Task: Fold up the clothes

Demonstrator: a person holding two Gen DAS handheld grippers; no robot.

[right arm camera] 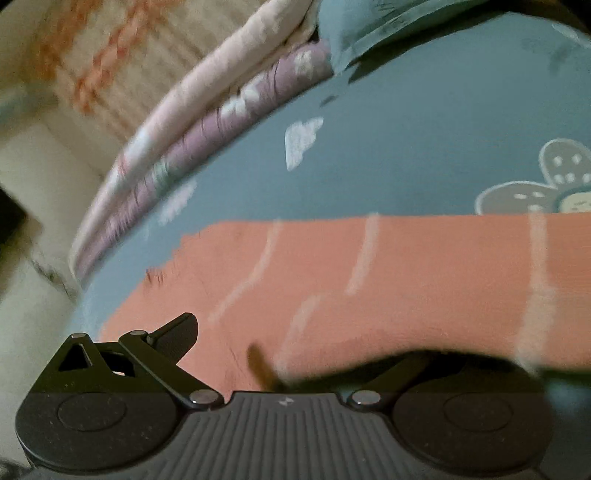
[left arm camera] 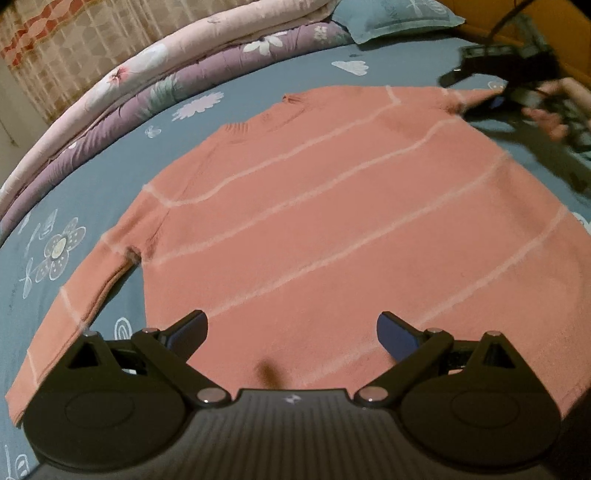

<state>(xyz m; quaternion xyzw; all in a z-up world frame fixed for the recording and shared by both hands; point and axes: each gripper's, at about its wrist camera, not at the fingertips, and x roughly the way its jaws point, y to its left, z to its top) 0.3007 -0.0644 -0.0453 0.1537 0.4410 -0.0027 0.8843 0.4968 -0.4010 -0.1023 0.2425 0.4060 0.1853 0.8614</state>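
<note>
The salmon-pink sweater (left arm camera: 332,206) lies spread flat on the bed, pale thin stripes running across its body, neckline at the far edge, hem nearest the left camera. One sleeve (left arm camera: 74,306) angles down and out to the left, lying flat on the sheet. The other sleeve (right arm camera: 388,280) fills the right wrist view as a wide striped band, its near edge lifted and draped over the right-hand finger, hiding it.

Left tool (left arm camera: 291,339) hovers low over the hem, its two blue-padded fingers (left arm camera: 188,332) spread wide with nothing between them: fully released. Right tool (left arm camera: 495,101), seen from the left camera, sits at the far sleeve's end with a hand (left arm camera: 554,110) gripping it, all badly blurred. In its own view only the left finger (right arm camera: 177,336) shows clear, swung outward; fabric lies across the gap, but whether it is pinching the cloth, I cannot tell.

Under the sweater, the blue-grey bedsheet (left arm camera: 110,184) with white flower and cloud prints. Along the far side, a folded purple floral quilt (left arm camera: 192,70) with a pink one (left arm camera: 155,48) stacked on top. A blue-green pillow (left arm camera: 399,18) rests at the far corner. Behind the bedding, a beige curtain (left arm camera: 74,37) with orange pattern.
</note>
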